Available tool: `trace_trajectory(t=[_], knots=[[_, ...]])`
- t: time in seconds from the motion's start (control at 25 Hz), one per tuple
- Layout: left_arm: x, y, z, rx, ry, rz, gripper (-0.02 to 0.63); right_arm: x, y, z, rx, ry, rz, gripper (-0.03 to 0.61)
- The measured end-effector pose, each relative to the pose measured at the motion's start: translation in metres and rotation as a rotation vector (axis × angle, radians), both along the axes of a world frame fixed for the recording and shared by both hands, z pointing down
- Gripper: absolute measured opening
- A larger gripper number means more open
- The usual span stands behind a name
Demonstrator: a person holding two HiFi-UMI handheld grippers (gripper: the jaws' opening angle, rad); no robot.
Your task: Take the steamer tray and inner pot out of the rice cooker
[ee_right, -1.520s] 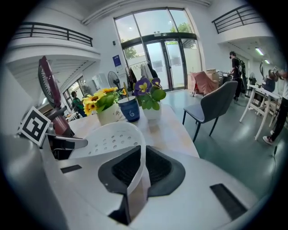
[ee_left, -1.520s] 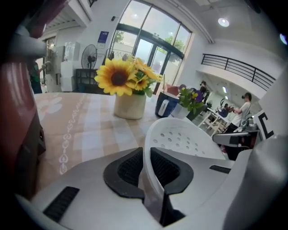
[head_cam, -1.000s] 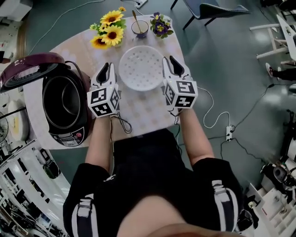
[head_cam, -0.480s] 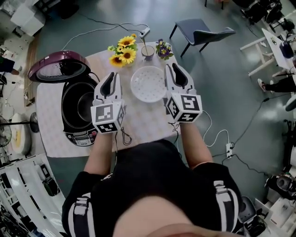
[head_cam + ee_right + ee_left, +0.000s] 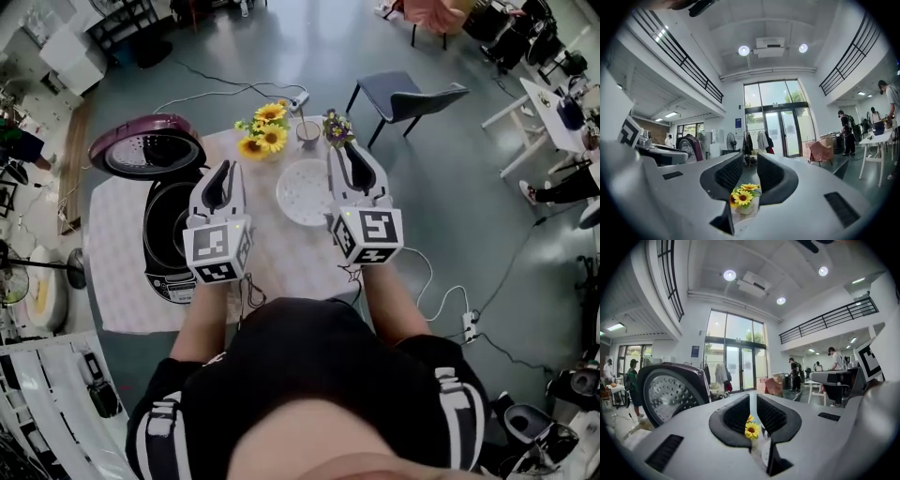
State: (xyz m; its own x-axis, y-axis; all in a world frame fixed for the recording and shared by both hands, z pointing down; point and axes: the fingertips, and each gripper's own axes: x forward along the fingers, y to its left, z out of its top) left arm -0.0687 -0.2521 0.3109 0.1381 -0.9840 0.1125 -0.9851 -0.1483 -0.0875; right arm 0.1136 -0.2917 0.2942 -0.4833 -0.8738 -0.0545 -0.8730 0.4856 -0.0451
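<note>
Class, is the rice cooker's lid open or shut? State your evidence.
Open. The purple lid is swung back, its perforated inner face showing, and the rice cooker has its dark inside exposed.

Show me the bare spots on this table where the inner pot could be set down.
Freest: the cloth strip on the table between the steamer tray and the near edge, right of the rice cooker. Another strip lies left of the cooker. The far edge is crowded by sunflowers, cup and purple flowers.

The left gripper (image 5: 223, 169) hides part of the rice cooker's (image 5: 165, 232) opening.
</note>
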Motion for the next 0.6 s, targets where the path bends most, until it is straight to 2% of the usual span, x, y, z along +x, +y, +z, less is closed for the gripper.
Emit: trace_trajectory(t=[0.24,0.36,0.6], knots=[[-0.003,0.012,-0.003,0.006,-0.006,-0.015,0.034,-0.006,0.009,-0.006,0.004,-0.031,-0.014,0.072],[-0.006,0.022,-0.005,0.014,-0.015,-0.026,0.016,-0.012,0.014,-0.011,0.022,-0.050,-0.012,0.005],[-0.028,0.051,-0.001,0.005,-0.001,-0.040,0.003,-0.050,0.032,-0.017,0.053,-0.053,-0.068,-0.002]])
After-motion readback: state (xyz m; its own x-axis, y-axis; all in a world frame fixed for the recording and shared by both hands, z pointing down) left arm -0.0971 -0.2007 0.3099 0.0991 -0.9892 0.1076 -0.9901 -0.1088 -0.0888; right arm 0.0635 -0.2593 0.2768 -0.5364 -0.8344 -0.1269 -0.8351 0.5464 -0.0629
